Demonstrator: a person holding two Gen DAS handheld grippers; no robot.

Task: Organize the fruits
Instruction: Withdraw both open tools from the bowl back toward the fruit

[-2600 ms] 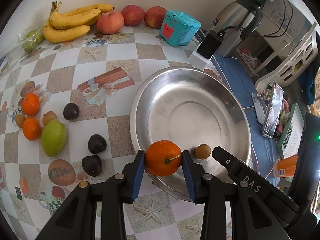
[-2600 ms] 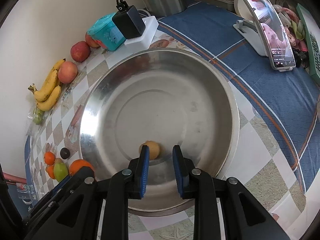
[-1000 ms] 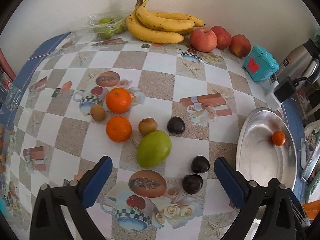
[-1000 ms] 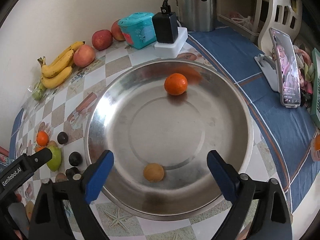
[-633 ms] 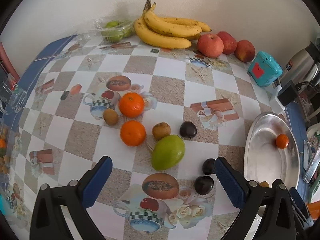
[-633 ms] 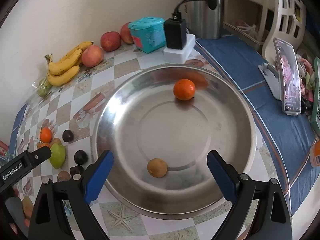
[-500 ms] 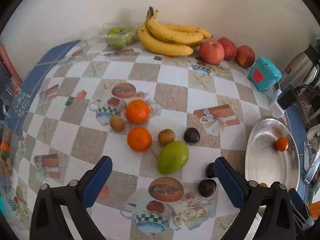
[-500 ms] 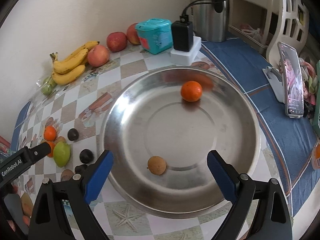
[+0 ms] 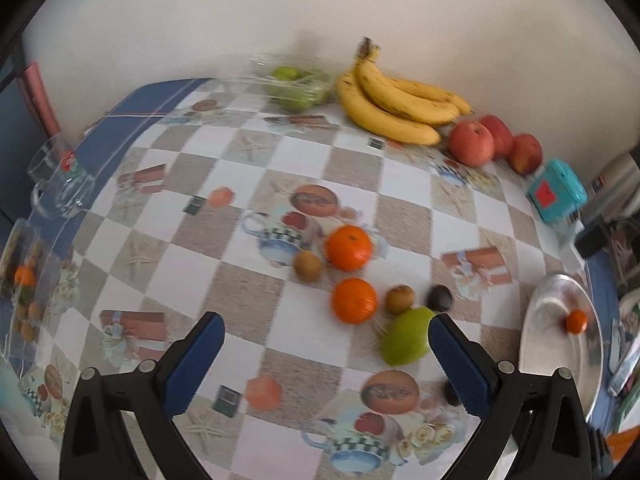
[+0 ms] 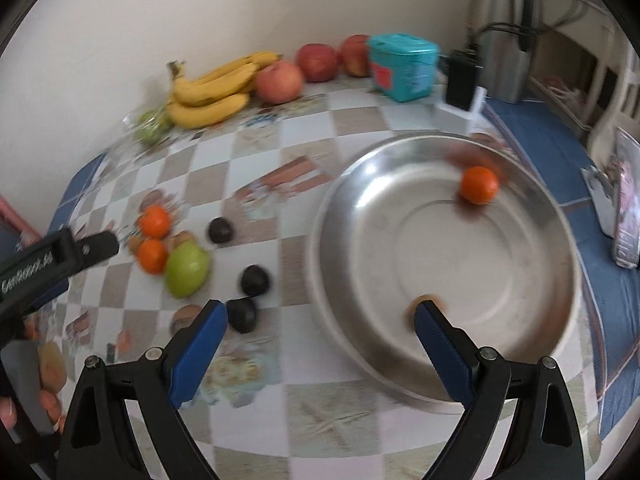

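Observation:
A steel bowl [image 10: 532,304] holds one orange [image 10: 479,185] near its far rim and a small brown fruit [image 10: 418,305] at its near side, partly behind my right fingertip. My right gripper [image 10: 320,322] is open above the bowl's left rim, with nothing between its fingers. My left gripper [image 9: 326,334] hangs open over the checked tablecloth. Ahead of it lie two oranges [image 9: 348,248] [image 9: 354,300], a green mango [image 9: 406,340], two small brown fruits [image 9: 307,266] [image 9: 399,299] and dark plums [image 9: 439,298]. The bowl [image 9: 536,344] shows at the far right of the left wrist view.
Bananas [image 9: 396,100], three apples [image 9: 472,144] and a bag of green fruit [image 9: 298,88] line the wall. A teal box [image 10: 402,66], a charger [image 10: 462,80] and a kettle [image 10: 504,40] stand behind the bowl. A phone on a stand [image 10: 626,216] is at the right, a glass mug [image 9: 60,180] at the left edge.
Both grippers have swung left and pulled back, still open. The loose fruit pile now sits nearer the middle of the left view, and the bowl has shifted right in the right view.

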